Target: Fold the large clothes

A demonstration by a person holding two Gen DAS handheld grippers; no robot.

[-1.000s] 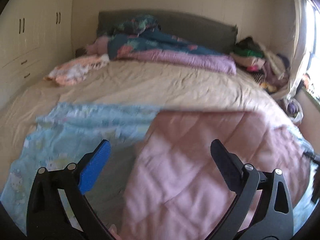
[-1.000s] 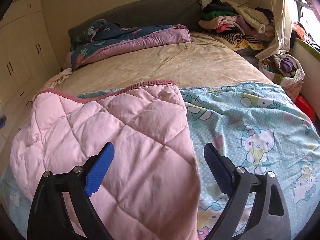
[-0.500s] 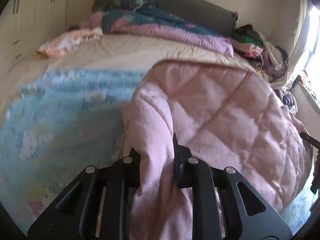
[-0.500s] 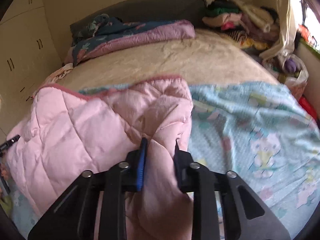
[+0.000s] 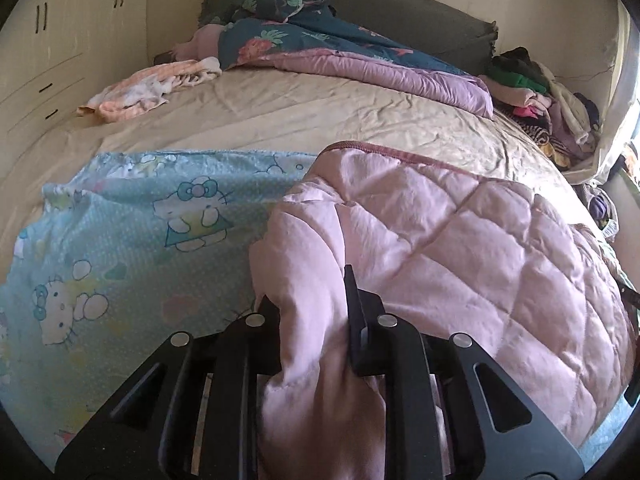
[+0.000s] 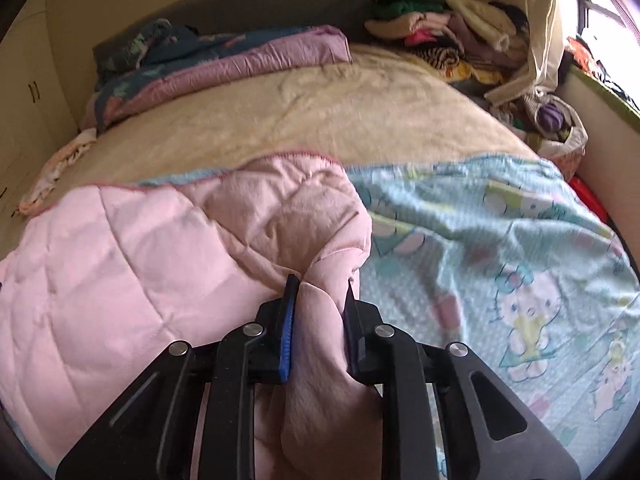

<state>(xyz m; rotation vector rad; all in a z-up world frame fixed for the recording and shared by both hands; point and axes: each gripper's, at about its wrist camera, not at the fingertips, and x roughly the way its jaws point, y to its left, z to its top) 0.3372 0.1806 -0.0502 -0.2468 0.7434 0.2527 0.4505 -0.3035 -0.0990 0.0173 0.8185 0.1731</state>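
Pink quilt (image 5: 460,240) lies folded over its blue cartoon side on the bed (image 5: 320,120); left tool (image 5: 312,312) and right tool (image 6: 320,300) each pinch a near corner, jaws having just closed; next, I judge, lift together and carry the fold across

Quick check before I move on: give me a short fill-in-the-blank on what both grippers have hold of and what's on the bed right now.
1. The left gripper and the right gripper are both shut on the ____ quilt.
2. The side of the quilt that lies spread on the bed is light blue and printed with cartoon ____.
3. At the head of the bed, a dark floral blanket has a ____ underside.
4. The clothes pile lies next to the ____.

Missing words: pink; cats; purple; window
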